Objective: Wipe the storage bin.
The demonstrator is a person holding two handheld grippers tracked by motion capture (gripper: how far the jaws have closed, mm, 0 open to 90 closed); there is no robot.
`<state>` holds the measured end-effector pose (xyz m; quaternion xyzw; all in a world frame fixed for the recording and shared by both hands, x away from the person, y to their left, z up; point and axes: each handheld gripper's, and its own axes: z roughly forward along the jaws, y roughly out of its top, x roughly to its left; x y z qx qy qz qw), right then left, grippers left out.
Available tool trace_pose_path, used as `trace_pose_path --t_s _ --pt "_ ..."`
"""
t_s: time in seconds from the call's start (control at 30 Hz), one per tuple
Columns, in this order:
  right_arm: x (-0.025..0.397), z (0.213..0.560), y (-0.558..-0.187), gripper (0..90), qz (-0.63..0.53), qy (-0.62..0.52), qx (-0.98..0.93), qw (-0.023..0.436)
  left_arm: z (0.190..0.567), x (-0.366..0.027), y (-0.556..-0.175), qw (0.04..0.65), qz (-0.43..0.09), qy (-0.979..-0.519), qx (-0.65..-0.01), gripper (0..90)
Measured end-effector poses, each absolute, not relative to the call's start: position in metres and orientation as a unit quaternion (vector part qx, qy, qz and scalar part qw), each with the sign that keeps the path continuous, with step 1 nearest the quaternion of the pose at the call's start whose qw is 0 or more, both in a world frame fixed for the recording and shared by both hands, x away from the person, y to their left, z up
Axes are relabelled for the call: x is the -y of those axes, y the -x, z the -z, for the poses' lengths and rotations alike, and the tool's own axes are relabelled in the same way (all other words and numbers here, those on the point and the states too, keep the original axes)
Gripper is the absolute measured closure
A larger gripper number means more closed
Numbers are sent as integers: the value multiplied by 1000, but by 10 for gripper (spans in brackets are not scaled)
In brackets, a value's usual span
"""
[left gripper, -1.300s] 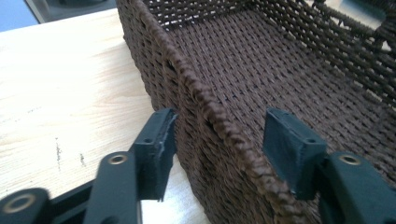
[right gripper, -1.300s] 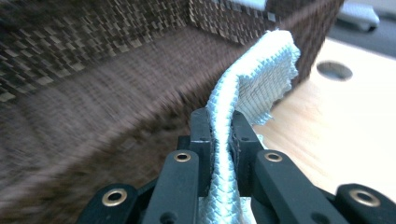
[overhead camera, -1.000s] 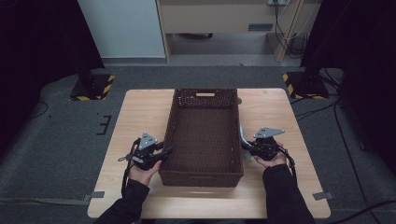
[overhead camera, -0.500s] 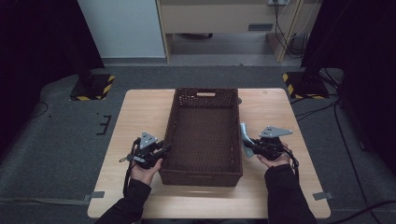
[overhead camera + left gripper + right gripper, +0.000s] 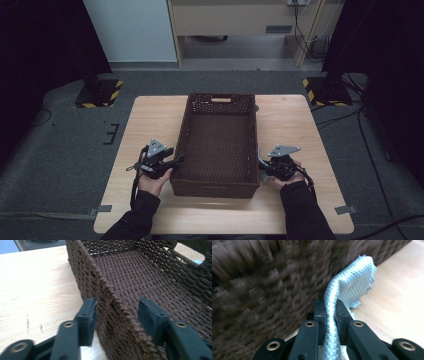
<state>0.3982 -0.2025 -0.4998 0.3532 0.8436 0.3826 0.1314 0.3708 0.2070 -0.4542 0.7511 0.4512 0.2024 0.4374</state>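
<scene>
My right tool has drawn back a little from the basket and stays clamped on a pale blue cloth, which now stands just off the basket's outer wall. My left tool has spread its jaws astride the near-side rim, one pad inside, one out. I judge the cloth goes in once the basket is steadied on the table.

basket: rough dark wicker | cloth: pale textured weave | table: matt wood
</scene>
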Motion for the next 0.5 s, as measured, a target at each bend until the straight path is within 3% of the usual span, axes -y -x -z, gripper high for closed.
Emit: trace_pose_path --t_s 0.2,0.33,0.5 --pt "208 481 -393 832 -415 -350 -826 154 454 -207 -365 431 -201 -764 -437 471" --pt "217 458 -379 832 -467 -339 -798 172 455 -206 -365 435 -197 -765 -432 532" --pt "212 465 -371 832 -454 -334 -810 162 455 -203 -363 432 -210 -758 -442 615"
